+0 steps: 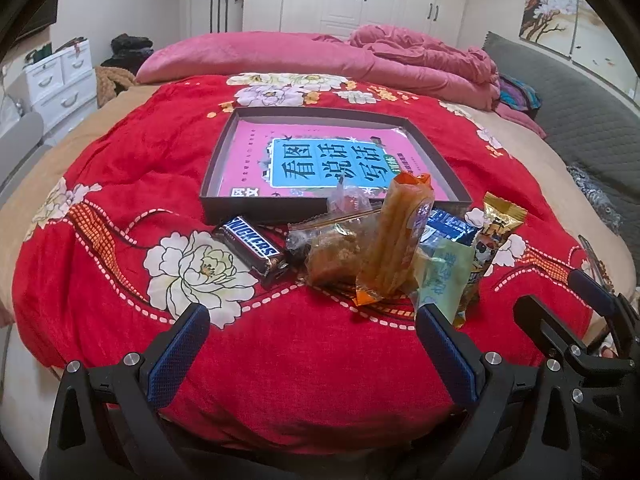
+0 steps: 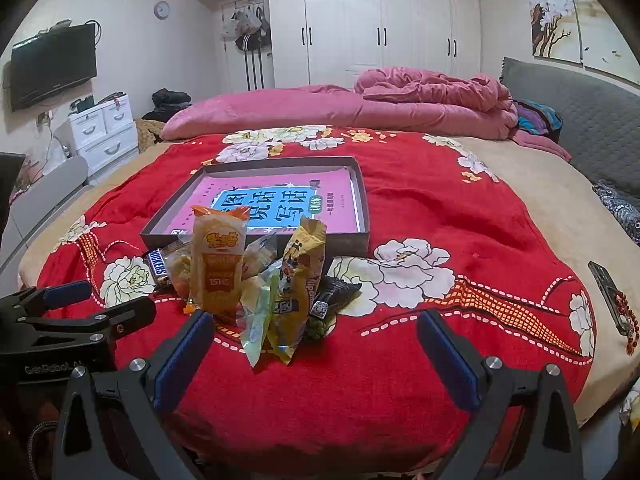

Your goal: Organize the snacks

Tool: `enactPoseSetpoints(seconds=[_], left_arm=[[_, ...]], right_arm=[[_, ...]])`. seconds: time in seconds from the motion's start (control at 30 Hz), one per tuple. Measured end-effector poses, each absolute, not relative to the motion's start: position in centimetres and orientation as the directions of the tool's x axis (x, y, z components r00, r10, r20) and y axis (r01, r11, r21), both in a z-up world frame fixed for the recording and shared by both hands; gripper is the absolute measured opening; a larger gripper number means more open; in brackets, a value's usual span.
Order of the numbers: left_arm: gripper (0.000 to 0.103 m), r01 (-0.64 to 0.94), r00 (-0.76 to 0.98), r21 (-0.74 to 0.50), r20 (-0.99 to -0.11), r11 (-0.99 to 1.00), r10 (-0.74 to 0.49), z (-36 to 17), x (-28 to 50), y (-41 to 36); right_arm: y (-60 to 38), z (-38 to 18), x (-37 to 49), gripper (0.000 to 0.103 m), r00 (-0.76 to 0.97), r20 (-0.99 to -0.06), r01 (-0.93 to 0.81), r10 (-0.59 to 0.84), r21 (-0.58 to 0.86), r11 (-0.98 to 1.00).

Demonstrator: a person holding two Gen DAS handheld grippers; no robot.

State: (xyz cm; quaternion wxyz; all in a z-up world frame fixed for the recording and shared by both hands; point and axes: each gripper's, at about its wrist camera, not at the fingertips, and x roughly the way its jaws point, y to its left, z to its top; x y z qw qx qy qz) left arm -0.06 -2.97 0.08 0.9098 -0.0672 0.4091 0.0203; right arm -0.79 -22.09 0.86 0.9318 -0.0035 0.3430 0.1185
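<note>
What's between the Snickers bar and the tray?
Nothing: in the left wrist view the Snickers bar lies just before the tray wall, only red blanket around.

We log colours only. Ahead of the fingers lies a red blanket with white and cream peonies and dashed white lines. On it sits a dark grey tray holding a pink book with a light blue title panel. Nearer the fingers: a brown Snickers bar with blue lettering on white, an orange packet, a yellow packet. Finger pads are blue on black frames.
</note>
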Motion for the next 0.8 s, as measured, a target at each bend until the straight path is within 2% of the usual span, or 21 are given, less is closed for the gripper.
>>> enactPoseSetpoints(seconds=[0.8], left_arm=[[0.102, -0.072, 0.670, -0.119, -0.741, 0.990, -0.041, 0.29, -0.17, -3.15]], right_arm=[[-22.26, 0.87, -0.88, 0.102, 0.739, -0.639, -0.216, 0.211, 0.072, 0.974]])
